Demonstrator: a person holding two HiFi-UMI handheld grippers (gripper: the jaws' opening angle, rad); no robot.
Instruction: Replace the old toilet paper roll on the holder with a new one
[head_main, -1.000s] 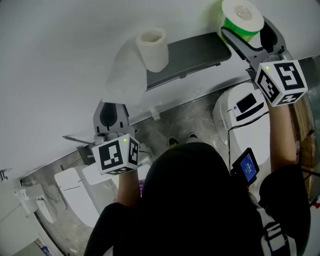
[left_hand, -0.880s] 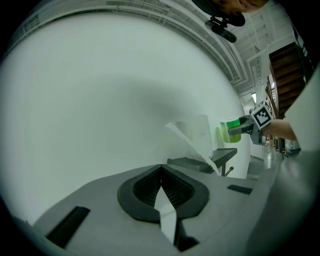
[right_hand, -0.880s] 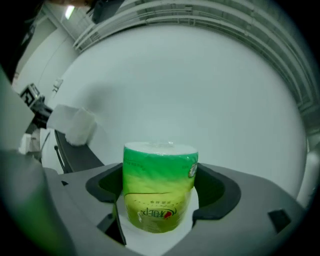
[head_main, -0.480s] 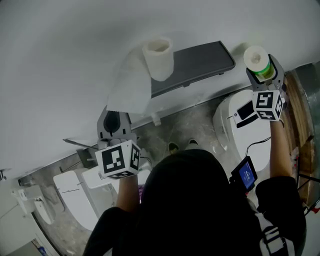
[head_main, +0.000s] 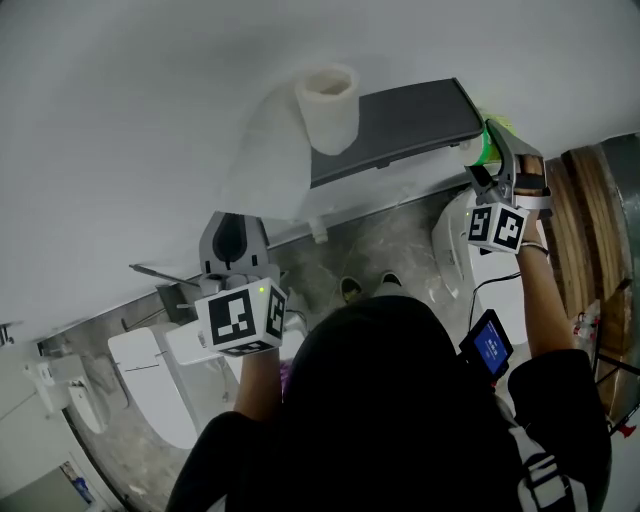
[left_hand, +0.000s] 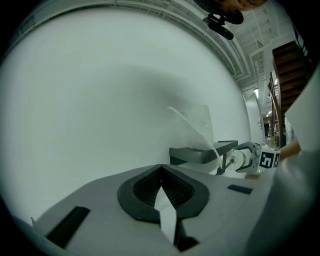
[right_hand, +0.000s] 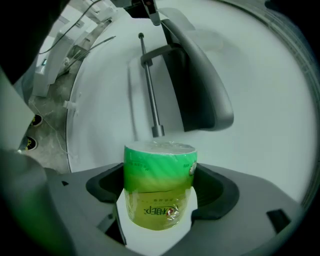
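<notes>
The right gripper (head_main: 492, 152) grasped the wrapped new roll (right_hand: 159, 175) near the holder (head_main: 400, 125) carrying the old roll (head_main: 328, 105); the left gripper (left_hand: 161, 192) was clenched empty.

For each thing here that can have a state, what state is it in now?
left gripper: shut, nothing between the jaws.
right gripper: shut on the new roll.
new roll: wrapped in green film, not opened.
old roll: unwrapped, at one end of the holder, a loose sheet hanging from it.
holder rod: bare where the right gripper view shows it.
</notes>
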